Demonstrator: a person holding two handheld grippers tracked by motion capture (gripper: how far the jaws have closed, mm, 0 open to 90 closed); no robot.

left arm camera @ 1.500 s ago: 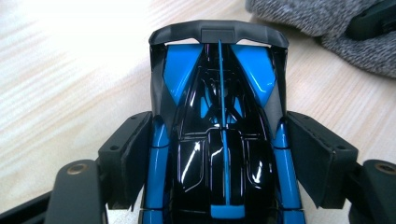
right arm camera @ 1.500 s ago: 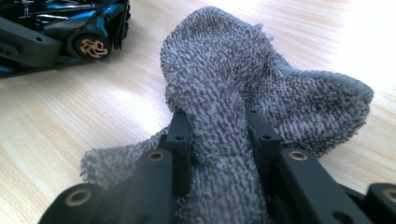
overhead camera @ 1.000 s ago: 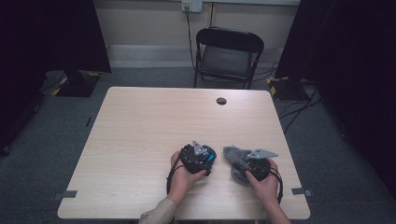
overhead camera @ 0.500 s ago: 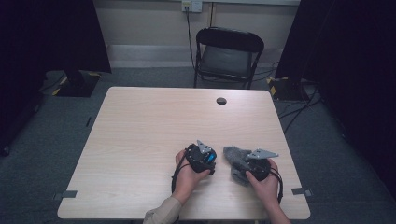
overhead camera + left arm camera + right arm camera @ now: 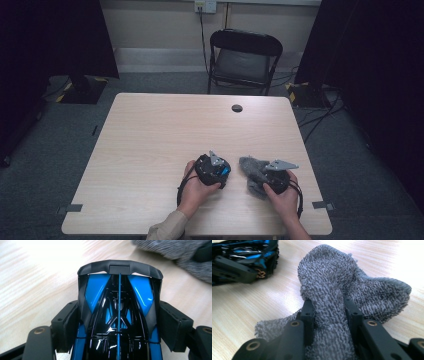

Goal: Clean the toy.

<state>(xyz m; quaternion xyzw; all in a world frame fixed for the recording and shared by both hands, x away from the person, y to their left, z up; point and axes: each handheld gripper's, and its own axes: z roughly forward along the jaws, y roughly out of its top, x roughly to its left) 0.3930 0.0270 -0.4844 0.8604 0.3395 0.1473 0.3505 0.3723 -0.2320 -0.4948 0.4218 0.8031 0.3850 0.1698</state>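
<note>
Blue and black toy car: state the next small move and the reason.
Probably bring the grey terry cloth, pinched in the right gripper, across onto the blue and black toy car. The left gripper has just been closing its jaws around the car, and the cloth lies close beside it, apart.

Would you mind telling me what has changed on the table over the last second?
The left tongs have just been closing around the blue-and-black toy car, and their pads now sit against its sides. In the high view that hand has shifted a little toward the grey cloth. The right tongs stay clamped on the cloth, unmoved. The table is otherwise as before.
</note>
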